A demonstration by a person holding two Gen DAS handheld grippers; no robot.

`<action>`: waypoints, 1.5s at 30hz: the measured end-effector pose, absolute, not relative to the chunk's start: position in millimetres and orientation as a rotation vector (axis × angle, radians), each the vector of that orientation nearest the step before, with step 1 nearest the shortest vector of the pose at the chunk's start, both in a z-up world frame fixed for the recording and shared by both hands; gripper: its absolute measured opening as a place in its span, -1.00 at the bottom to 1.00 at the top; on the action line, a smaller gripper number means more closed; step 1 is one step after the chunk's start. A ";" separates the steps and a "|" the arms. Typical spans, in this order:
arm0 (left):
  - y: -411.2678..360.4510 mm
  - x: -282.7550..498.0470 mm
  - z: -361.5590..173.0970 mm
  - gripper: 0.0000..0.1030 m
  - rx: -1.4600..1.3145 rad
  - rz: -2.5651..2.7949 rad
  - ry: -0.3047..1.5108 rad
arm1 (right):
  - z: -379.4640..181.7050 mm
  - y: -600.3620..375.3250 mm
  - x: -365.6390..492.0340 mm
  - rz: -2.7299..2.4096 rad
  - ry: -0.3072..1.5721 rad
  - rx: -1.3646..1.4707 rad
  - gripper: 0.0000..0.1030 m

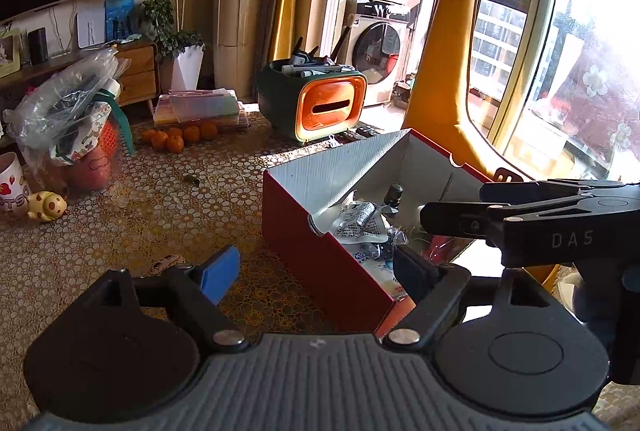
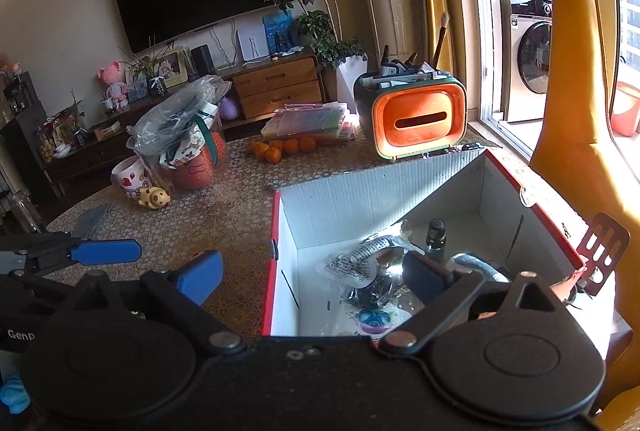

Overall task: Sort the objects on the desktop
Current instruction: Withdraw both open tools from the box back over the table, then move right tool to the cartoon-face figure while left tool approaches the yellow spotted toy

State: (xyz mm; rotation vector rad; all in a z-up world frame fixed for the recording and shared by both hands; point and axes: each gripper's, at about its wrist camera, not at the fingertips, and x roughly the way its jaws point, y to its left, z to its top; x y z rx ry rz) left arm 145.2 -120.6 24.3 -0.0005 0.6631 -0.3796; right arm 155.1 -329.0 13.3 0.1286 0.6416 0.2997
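Red cardboard box (image 2: 276,271) sits at the right of the table, already holding packets (image 2: 360,263) and a small dark bottle (image 2: 435,237). Both tools are empty: the left gripper (image 1: 316,271) and right gripper (image 2: 312,277) stand wide, nothing between their pads, angled downward over the box's near edge. Next, I judge, swing left toward the loose clutter, keeping clear of the box wall.
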 end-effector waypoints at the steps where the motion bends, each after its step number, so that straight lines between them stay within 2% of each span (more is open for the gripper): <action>1: -115.3 142.4 24.2 0.66 -0.005 -0.373 0.661 | 15.2 -324.4 151.1 0.302 0.630 0.124 0.92; 7: -83.3 131.1 20.6 0.69 -0.025 -0.325 0.657 | 17.9 -298.0 136.5 0.336 0.604 0.116 0.95; 12: -53.3 124.1 18.2 0.82 -0.049 -0.266 0.640 | 15.4 -276.3 126.6 0.363 0.596 0.117 0.95; 14: -41.9 121.7 16.9 0.97 -0.060 -0.243 0.634 | 13.9 -265.8 122.6 0.377 0.594 0.111 0.95; 45: 71.4 143.8 -25.8 0.98 -0.112 -0.036 0.645 | -25.1 -163.2 148.0 0.436 0.632 0.014 0.96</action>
